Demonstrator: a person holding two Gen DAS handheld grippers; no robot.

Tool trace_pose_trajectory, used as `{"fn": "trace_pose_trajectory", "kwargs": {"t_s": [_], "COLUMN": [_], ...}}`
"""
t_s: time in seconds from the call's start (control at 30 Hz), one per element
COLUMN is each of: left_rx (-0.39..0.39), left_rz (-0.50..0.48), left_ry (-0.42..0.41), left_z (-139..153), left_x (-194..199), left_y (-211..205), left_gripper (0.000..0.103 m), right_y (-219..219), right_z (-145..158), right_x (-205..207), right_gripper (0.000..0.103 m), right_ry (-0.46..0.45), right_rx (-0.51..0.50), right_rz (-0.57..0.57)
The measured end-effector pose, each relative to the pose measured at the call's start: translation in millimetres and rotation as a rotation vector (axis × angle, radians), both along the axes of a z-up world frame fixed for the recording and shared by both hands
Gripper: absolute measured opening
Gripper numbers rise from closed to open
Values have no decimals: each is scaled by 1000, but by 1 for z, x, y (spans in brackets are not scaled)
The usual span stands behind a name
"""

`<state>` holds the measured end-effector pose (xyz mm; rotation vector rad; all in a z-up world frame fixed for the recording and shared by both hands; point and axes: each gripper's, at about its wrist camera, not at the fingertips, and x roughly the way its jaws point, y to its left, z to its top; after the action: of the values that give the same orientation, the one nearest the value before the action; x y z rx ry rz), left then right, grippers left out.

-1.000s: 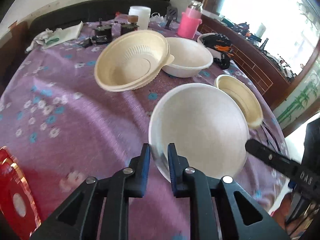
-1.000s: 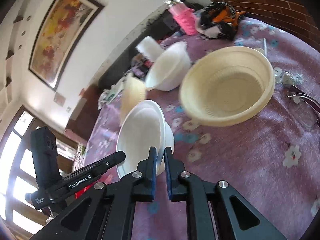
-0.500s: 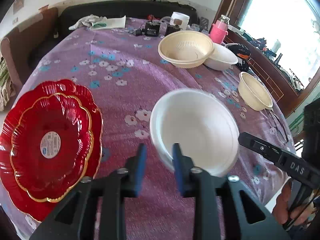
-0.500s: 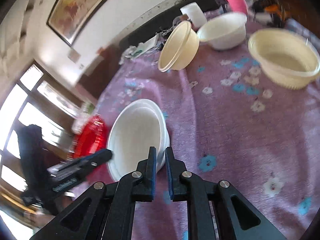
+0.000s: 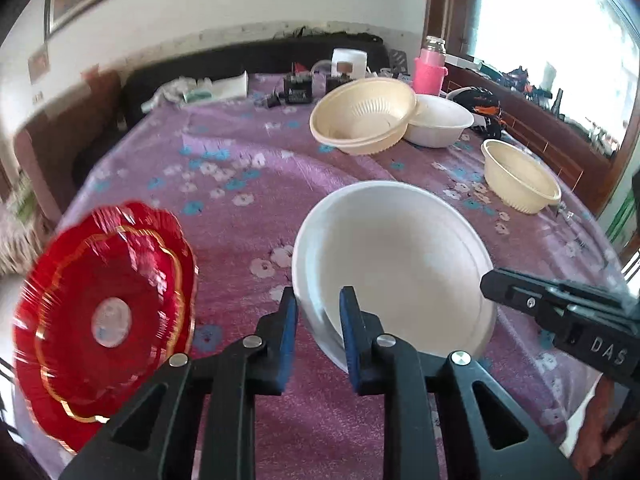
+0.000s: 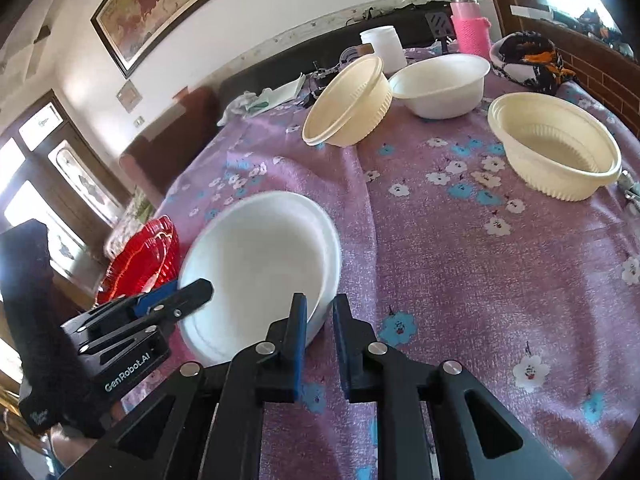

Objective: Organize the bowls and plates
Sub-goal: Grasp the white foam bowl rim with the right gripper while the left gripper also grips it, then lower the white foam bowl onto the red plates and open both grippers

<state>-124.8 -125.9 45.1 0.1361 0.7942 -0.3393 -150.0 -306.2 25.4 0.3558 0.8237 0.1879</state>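
The white bowl [image 5: 400, 264] has come away from the cream bowls [image 5: 360, 124], now well beyond the fingers, to the near bench [image 5: 240, 168] beside the red plates [image 5: 104, 312], left of the left gripper [image 5: 318, 320]. That gripper's fingers loosened and are closing again, the rim between them but unpinched. The right gripper [image 6: 320, 320] stays clamped on the opposite rim. The bowl looks about placed, so release probably follows.

both wrist views downward, sharing white bowl [image 5: 394, 264]
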Motion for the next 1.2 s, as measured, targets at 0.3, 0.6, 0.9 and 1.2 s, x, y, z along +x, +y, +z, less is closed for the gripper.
{"fn": "trace_pose_trajectory", "kwargs": {"t_s": [0.3,0.6,0.9,1.2], "left_rx": [-27,-61,-109,-139], "left_rz": [25,109,232,342], "left_ry": [-73,-82,-99,-66], "left_z": [31,42,52,41], "left_x": [-17,-24,-24,-15], "left_y": [23,69,129,180], "left_gripper": [21,23,24,24], "right_y": [14,53,110,166], "right_z": [31,45,57,47], "right_x": [-11,-4,22,47], "right_gripper": [14,14,14,15], "right_ry": [-40,-25,3,55], "right_rx": [3,16,18,4], "right_rz": [24,117,234,314]}}
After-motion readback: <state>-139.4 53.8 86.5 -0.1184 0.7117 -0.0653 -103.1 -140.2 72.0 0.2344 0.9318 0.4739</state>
